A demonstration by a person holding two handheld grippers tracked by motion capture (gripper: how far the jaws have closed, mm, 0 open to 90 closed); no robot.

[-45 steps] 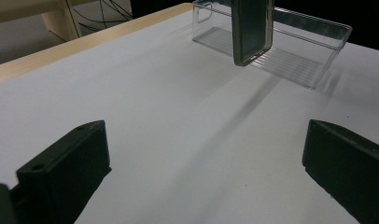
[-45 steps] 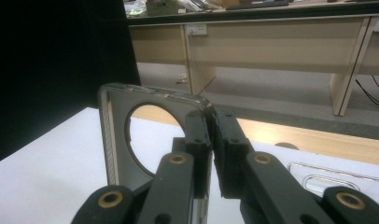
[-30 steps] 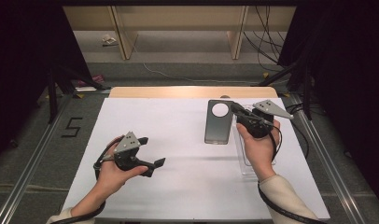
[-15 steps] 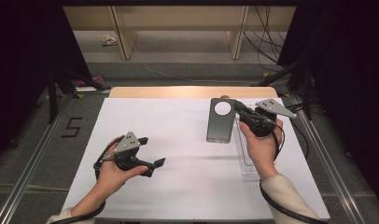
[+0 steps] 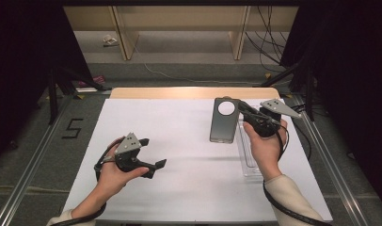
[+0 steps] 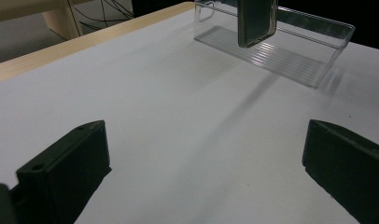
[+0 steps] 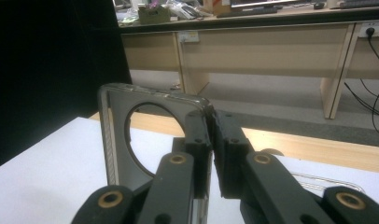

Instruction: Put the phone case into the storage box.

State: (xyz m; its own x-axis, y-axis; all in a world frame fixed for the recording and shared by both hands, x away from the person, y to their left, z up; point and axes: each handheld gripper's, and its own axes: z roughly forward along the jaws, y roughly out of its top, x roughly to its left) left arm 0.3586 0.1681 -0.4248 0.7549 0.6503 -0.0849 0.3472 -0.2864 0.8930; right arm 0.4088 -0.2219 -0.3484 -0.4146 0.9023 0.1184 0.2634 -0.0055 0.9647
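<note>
A dark grey phone case [image 5: 224, 123] with a round hole near its top hangs above the white table. My right gripper [image 5: 242, 107] is shut on its edge. In the right gripper view the jaws [image 7: 212, 135] pinch the case's [image 7: 114, 135] right rim near the top corner. The left gripper view looks across the table at the case's lower end [image 6: 257, 21], raised in front of a clear plastic tray [image 6: 290, 60]. My left gripper [image 5: 153, 152] rests at the table's near left, open, with nothing between its jaws [image 6: 206, 172].
The clear tray [image 5: 248, 162] lies on the white table top [image 5: 179, 132] under the right hand, near the right side. A wooden strip [image 5: 189, 92] runs along the far edge. Dark frame rails flank the table; beyond it stand desks and cables.
</note>
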